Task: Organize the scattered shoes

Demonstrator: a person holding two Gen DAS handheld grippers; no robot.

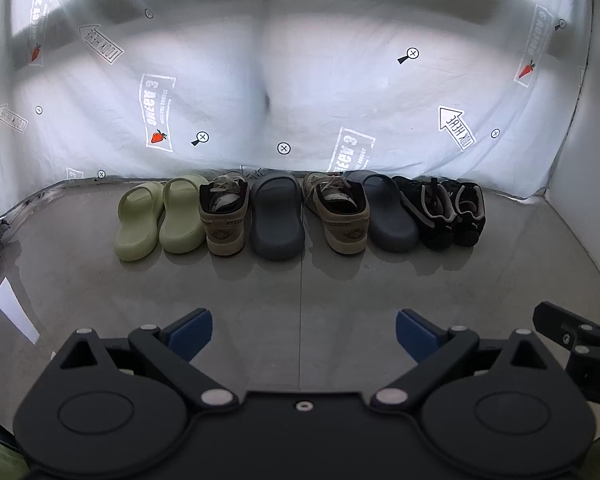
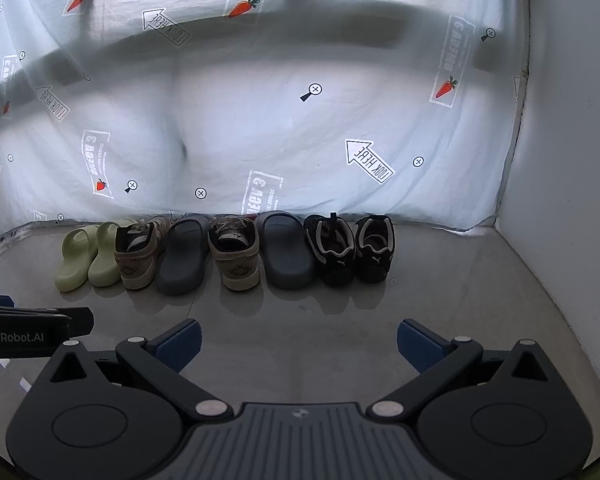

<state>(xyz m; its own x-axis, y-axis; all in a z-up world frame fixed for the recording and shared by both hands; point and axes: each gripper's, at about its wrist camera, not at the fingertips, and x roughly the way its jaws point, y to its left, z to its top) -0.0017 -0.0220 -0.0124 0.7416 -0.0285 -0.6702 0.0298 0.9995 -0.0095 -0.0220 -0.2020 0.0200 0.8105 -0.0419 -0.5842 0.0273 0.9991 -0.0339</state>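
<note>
Several shoes stand in a row against the printed white sheet, toes to the sheet. From the left: two pale green slides [image 1: 160,216] [image 2: 88,254], a beige sneaker [image 1: 225,214] [image 2: 138,254], a dark grey slide [image 1: 276,216] [image 2: 184,254], a second beige sneaker [image 1: 338,214] [image 2: 236,252], a second grey slide [image 1: 386,214] [image 2: 286,250], and two black sneakers [image 1: 446,212] [image 2: 352,248]. My left gripper [image 1: 304,334] is open and empty, well short of the row. My right gripper [image 2: 299,344] is open and empty, also short of the row.
The floor [image 1: 300,292] is grey tile with a seam down the middle. A white wall [image 2: 560,200] closes the right side. The right gripper's body [image 1: 580,344] shows at the left view's right edge; the left gripper's body [image 2: 28,336] shows at the right view's left edge.
</note>
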